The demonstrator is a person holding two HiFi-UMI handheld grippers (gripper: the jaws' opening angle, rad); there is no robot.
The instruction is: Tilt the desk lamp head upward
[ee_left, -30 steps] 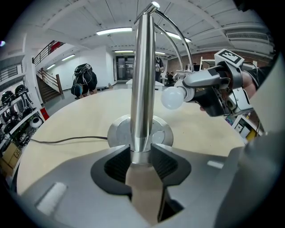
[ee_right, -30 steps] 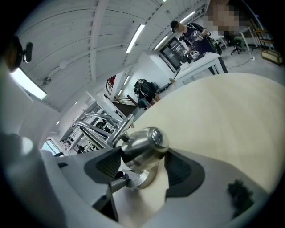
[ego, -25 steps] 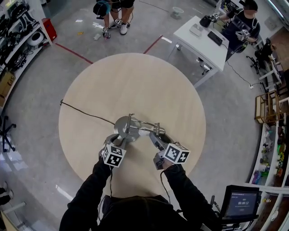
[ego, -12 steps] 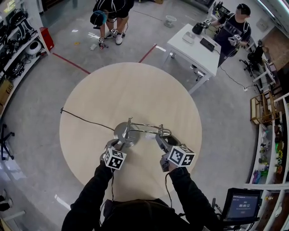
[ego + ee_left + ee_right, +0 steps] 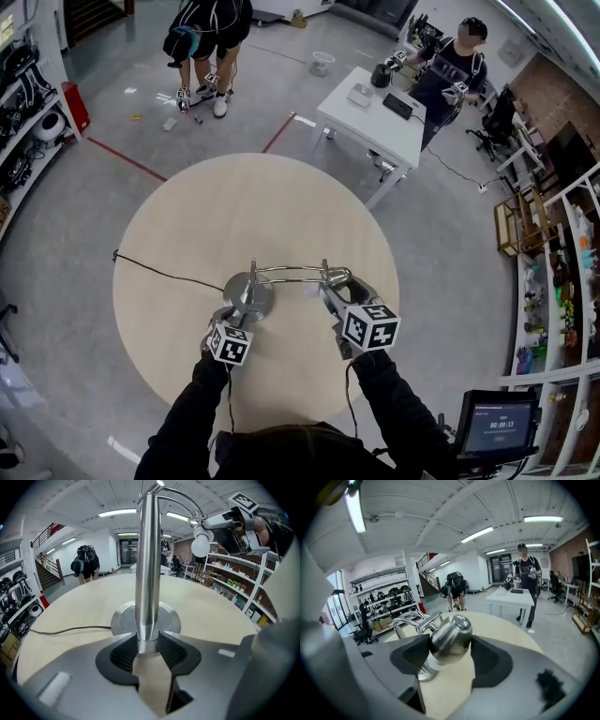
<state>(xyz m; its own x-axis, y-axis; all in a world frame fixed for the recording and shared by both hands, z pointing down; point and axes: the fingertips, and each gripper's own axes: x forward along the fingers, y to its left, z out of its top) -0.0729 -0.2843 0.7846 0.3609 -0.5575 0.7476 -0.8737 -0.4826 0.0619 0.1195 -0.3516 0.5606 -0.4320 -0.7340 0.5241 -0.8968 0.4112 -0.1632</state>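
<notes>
A chrome desk lamp stands near the front of the round wooden table (image 5: 281, 197), its round base (image 5: 246, 292) close to me. My left gripper (image 5: 240, 311) is shut on the upright pole (image 5: 146, 573) just above the base (image 5: 123, 619); the pads (image 5: 123, 654) press both sides. The curved double arm (image 5: 289, 271) runs right to the lamp head (image 5: 336, 279). My right gripper (image 5: 334, 289) is shut on that chrome lamp head (image 5: 451, 638), which fills the gap between its pads (image 5: 410, 657). In the left gripper view the white bulb (image 5: 200, 545) shows under the right gripper (image 5: 234, 520).
The lamp's black cord (image 5: 159, 273) trails left off the table edge. A white desk (image 5: 370, 108) stands beyond the table with a person (image 5: 450, 66) at it; another person (image 5: 202, 37) bends over at the back. A monitor (image 5: 492, 422) and shelves (image 5: 553, 281) are at my right.
The right gripper has shifted a little to the right with the lamp head between its jaws, and the arm now lies level across the view. The left gripper keeps its hold on the pole.
</notes>
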